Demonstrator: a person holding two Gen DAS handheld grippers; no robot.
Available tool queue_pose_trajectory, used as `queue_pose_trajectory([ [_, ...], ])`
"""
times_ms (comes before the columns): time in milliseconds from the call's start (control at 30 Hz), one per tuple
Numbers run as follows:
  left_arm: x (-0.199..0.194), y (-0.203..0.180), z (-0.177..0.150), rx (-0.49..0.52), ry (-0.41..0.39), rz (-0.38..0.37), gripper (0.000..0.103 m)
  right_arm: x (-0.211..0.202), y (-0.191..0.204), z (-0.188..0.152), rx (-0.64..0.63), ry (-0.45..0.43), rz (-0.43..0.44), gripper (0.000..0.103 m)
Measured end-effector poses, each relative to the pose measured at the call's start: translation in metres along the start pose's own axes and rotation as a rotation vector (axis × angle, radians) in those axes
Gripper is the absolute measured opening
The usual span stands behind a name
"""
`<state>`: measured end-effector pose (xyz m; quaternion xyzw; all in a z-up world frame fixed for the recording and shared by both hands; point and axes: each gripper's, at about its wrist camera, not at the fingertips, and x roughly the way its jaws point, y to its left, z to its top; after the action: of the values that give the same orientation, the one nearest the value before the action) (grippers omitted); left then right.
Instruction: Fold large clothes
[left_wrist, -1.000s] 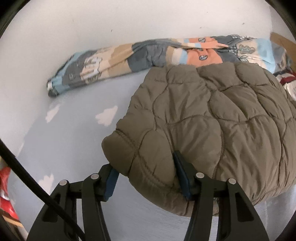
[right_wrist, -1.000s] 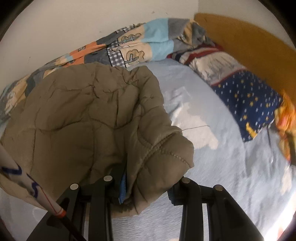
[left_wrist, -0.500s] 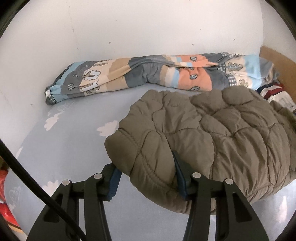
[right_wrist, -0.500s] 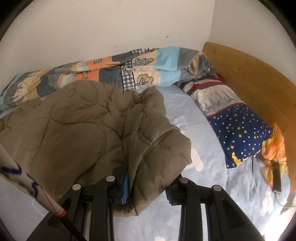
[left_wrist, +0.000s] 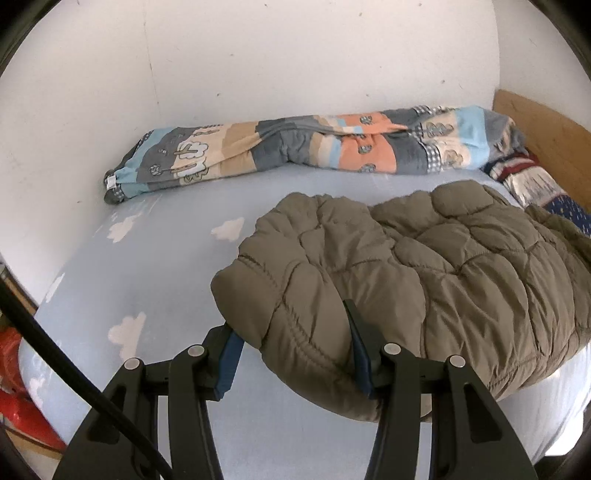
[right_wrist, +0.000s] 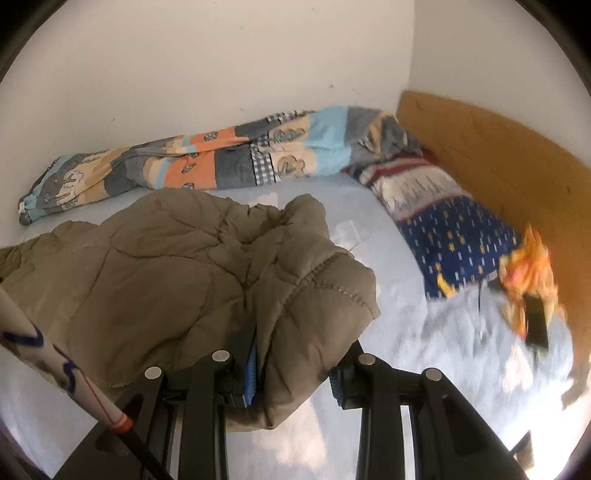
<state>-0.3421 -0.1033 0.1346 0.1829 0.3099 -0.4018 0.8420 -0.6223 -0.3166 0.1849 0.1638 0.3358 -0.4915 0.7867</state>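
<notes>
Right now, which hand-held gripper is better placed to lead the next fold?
Left hand-held gripper, probably: it clamps a thick corner of the olive quilted jacket squarely. The right hand-held gripper pinches a narrower bunched edge.

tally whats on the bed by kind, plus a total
jacket: 1
duvet: 1
pillows: 2, a striped pillow and a starry pillow
orange cloth: 1
total: 5
</notes>
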Motion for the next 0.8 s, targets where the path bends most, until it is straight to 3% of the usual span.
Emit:
queue_pose_trajectory([
  [200, -0.010, 0.003, -0.041, -0.030, 0.062, 0.000, 0.051, -0.017, -0.017, -0.039, 0.075, 0.054, 0.032, 0.033],
  [333, 0.013, 0.010, -0.060, -0.109, 0.177, -0.009, 0.053, -0.003, -0.027, -0.060, 0.144, 0.146, 0.057, 0.033],
  [400, 0.026, 0.016, -0.068, -0.165, 0.251, -0.020, 0.060, 0.012, -0.035, -0.067, 0.197, 0.202, 0.074, 0.034],
  [500, 0.039, 0.034, -0.082, -0.296, 0.330, -0.053, 0.071, 0.034, -0.060, -0.083, 0.371, 0.307, 0.151, 0.042],
  [600, 0.040, 0.058, -0.091, -0.445, 0.376, -0.115, 0.074, 0.040, -0.087, -0.095, 0.536, 0.363, 0.227, 0.057],
  [733, 0.026, 0.083, -0.102, -0.576, 0.382, -0.164, 0.076, 0.024, -0.107, -0.105, 0.626, 0.347, 0.251, 0.067],
  [800, 0.013, 0.096, -0.104, -0.606, 0.356, -0.128, 0.076, 0.011, -0.116, -0.111, 0.660, 0.320, 0.249, 0.068],
])
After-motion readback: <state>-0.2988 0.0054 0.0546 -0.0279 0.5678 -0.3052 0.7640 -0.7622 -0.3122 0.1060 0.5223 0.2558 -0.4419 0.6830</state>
